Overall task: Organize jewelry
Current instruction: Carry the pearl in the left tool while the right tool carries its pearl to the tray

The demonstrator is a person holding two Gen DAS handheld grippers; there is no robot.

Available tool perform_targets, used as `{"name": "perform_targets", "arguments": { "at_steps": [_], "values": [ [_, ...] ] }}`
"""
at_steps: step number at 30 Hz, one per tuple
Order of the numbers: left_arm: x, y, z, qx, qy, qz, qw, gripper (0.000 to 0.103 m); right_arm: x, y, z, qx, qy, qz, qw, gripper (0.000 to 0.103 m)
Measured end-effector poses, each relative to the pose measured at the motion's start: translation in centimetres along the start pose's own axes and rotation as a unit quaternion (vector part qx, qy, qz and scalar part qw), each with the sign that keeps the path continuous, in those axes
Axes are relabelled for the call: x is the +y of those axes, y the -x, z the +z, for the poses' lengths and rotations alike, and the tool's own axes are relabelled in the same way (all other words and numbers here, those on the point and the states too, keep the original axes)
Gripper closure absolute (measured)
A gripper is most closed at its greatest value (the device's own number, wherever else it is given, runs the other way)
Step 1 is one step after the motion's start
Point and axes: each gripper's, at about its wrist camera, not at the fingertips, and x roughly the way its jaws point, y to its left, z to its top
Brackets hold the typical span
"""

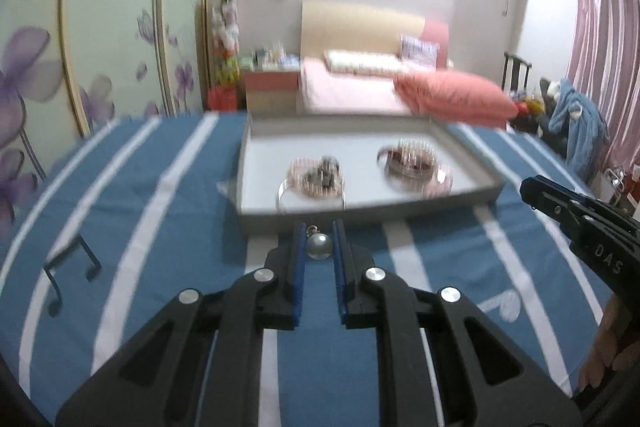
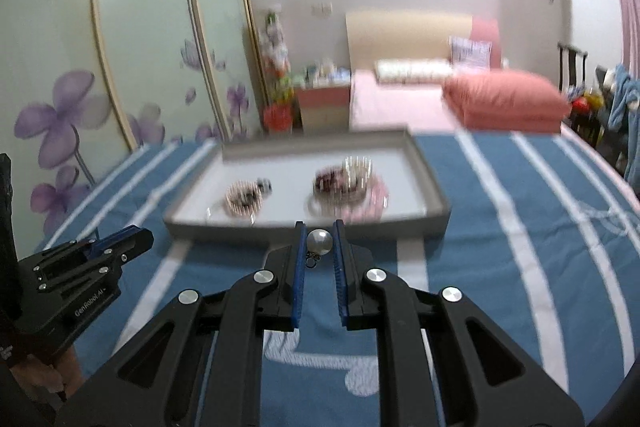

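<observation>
Bare striped bedspread (image 2: 520, 227) flanks the tray (image 2: 434, 187) — bracelets (image 2: 348, 179) crowd its middle.

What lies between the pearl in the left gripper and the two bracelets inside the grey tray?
In the left wrist view, only the near wall of the grey tray separates the pearl, between the left gripper pads, from the bracelets.

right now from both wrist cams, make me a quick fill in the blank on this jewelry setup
1. Each gripper, left gripper and right gripper, has a round silver ____ between its fingers.
2. The grey tray rests on a blue cloth with ____ stripes.
3. The beaded jewelry lies ____ the tray.

Missing words: pearl earring; white; inside
</observation>
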Motion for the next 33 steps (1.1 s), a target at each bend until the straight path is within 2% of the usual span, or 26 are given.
{"name": "perform_targets", "arguments": {
  "at_steps": [6, 12, 25, 33],
  "values": [
    [-0.9, 2.2, 1.4, -0.075, -0.011, 0.023, 0.9969, 0.089, 1.2, 2.4, 1.0, -0.094, 0.024, -0.021, 0.995, 0.089],
    [-1.7, 2.8, 1.9, -0.110, -0.013, 0.037, 0.9931, 0.089, 1.9, 3.0, 1.3, -0.144, 0.039, -0.041, 0.988, 0.089],
    [-1.1, 1.5, 2.4, -0.106, -0.015, 0.036, 0.9936, 0.089, 1.4, 1.7, 1.8, -0.139, 0.032, -0.039, 0.989, 0.089],
    [-0.5, -1.4, 4.2, -0.091, -0.003, 0.024, 0.9955, 0.089, 0.5, -0.5, 3.1, -0.133, 0.020, -0.037, 0.990, 0.089]
  ]
}}
